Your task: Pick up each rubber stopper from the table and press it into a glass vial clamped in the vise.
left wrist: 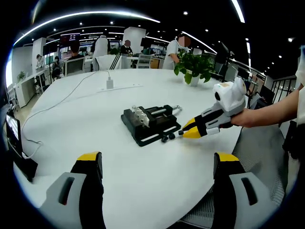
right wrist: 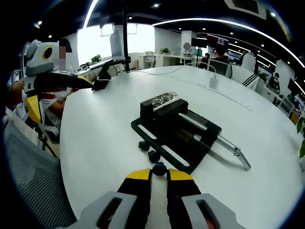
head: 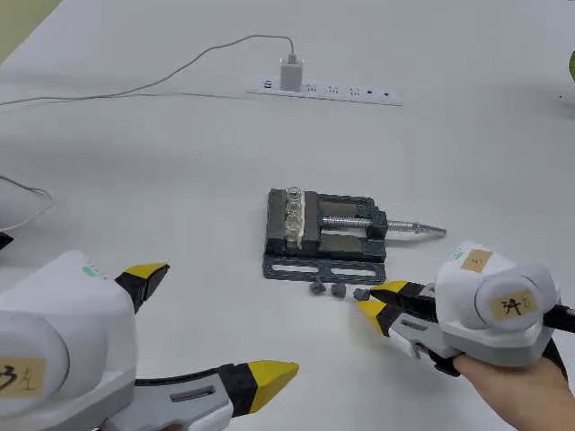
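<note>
Head view: left tool (head: pixel 211 323) gapes at lower left; right tool (head: pixel 377 303), lower right, meets a stopper (head: pixel 361 294) below the vise (head: pixel 325 235). Left gripper view: jaws wide apart. Right gripper view: jaws narrow at the stopper, centre-bottom; grip unclear.

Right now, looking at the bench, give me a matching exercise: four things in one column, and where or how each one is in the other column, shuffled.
Things
1. left gripper
2. right gripper
3. vials
4. charger

Place or state
A. plugged into the power strip
B. jaws wide apart
C. tips at a stopper in front of the vise
D. clamped in the vise

Pairs: 1-B, 2-C, 3-D, 4-A
</note>
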A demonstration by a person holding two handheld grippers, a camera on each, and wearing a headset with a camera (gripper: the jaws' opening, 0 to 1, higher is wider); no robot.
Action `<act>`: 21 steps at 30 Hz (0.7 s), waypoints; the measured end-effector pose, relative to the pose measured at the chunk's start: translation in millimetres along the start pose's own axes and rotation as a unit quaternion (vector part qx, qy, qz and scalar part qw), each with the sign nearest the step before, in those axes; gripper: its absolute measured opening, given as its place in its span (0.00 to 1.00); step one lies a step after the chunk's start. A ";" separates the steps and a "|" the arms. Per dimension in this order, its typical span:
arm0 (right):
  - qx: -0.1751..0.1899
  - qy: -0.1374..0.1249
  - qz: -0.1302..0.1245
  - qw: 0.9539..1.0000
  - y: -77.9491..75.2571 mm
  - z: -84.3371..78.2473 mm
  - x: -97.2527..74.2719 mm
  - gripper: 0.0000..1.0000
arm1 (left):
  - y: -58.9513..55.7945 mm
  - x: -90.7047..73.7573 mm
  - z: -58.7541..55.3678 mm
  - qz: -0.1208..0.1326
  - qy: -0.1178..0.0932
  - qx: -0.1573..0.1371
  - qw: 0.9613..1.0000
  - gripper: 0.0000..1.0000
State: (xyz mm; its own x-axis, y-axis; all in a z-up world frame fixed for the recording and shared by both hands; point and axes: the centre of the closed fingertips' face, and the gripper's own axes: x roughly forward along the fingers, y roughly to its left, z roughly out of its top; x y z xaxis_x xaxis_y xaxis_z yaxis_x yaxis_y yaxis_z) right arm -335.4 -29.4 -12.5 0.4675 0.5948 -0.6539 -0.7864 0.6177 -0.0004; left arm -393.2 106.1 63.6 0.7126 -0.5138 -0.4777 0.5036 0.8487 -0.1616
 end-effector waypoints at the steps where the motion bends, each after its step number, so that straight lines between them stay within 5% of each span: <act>1: -0.002 -0.001 0.001 1.000 0.5 1.2 -2.2 0.07 | -0.1 0.3 -0.2 -0.001 0.001 0.003 1.000 0.96; 10: -0.025 -0.006 0.036 0.999 12.2 17.6 -19.3 0.07 | -6.5 5.4 -2.1 -0.027 0.013 0.051 0.998 0.88; 21: -0.086 0.005 0.114 0.990 43.1 40.0 -41.8 0.07 | -19.4 15.8 -7.2 -0.079 0.042 0.164 0.982 0.66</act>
State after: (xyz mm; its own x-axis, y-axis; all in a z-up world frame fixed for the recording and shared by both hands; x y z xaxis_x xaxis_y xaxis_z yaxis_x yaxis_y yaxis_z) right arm -372.7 -7.0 45.1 0.2670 0.7029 -0.6593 -0.9285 0.3708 0.0192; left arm -395.3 82.4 53.0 0.5773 -0.6111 -0.5416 0.7444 0.6665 0.0414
